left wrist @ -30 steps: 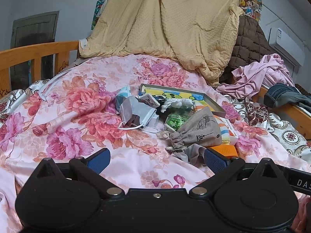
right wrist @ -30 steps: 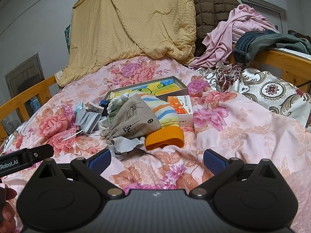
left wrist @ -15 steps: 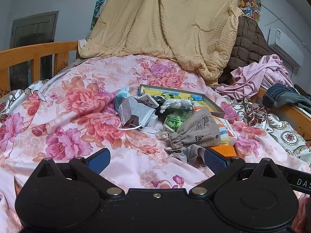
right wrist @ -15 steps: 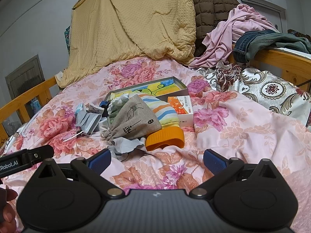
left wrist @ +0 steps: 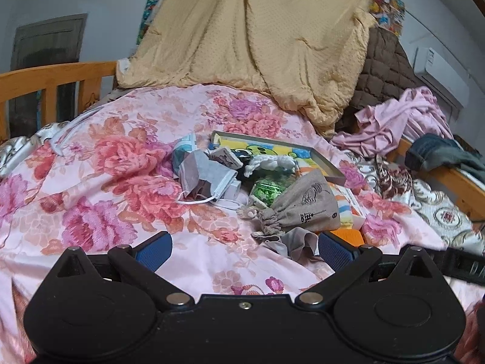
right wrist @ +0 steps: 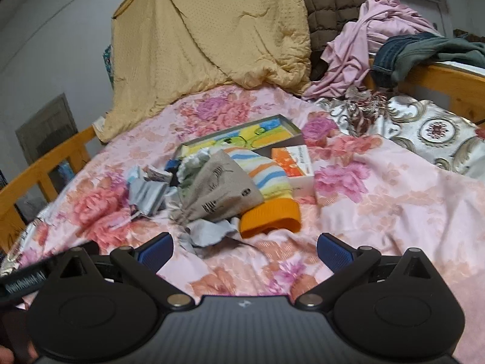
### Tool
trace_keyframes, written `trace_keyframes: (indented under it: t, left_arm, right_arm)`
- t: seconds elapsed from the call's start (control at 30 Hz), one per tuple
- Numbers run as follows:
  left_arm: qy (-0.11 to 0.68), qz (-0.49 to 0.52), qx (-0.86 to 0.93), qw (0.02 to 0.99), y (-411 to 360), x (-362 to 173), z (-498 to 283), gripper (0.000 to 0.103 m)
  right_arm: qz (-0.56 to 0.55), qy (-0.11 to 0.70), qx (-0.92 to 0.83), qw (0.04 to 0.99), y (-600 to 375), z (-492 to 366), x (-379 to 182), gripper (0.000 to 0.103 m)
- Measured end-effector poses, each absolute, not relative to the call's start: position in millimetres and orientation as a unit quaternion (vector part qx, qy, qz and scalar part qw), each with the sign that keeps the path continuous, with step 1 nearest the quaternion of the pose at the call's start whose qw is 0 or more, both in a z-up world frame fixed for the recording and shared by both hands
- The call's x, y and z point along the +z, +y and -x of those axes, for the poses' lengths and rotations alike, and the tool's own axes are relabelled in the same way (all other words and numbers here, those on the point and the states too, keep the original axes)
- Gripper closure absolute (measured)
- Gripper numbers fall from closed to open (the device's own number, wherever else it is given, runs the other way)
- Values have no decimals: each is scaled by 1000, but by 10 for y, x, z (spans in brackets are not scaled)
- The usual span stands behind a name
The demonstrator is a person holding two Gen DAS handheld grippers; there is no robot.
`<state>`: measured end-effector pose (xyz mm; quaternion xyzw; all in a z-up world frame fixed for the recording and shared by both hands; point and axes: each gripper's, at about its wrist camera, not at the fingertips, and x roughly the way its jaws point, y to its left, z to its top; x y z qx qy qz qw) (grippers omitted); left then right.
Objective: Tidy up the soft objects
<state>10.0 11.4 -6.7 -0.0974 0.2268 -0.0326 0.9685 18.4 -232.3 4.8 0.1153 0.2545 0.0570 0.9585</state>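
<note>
Both tools, left tool (left wrist: 244,250) and right tool (right wrist: 245,250), are wide apart, holding nothing. The right one should pinch the orange hat (right wrist: 270,214) low on its cuff.

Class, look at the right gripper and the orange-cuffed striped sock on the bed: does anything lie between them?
Nothing visible does. The right gripper is open, with only bare floral bedspread up to the sock. The grey cloth and drawstring pouch sit to its left.
</note>
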Motion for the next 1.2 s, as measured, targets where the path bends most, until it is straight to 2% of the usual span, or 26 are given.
trace_keyframes:
  t: [0.33, 0.63, 1.03, 1.2]
  left_arm:
    - [252, 50, -112, 960, -19, -209, -751, 1]
    - [293, 113, -135, 940, 89, -422, -1185, 1]
    - [344, 134, -161, 915, 16, -641, -1650, 1]
    - [362, 165, -178, 900, 13, -744, -1760, 6]
  right_arm:
    - [-67, 287, 64, 954, -2492, -760, -5, 0]
    - [-87, 332, 109, 933, -2691, -1385, -152, 0]
    - [-116, 356, 119, 919, -2844, -1840, -474, 0]
    - [-109, 372, 128, 913, -2804, -1947, -551, 0]
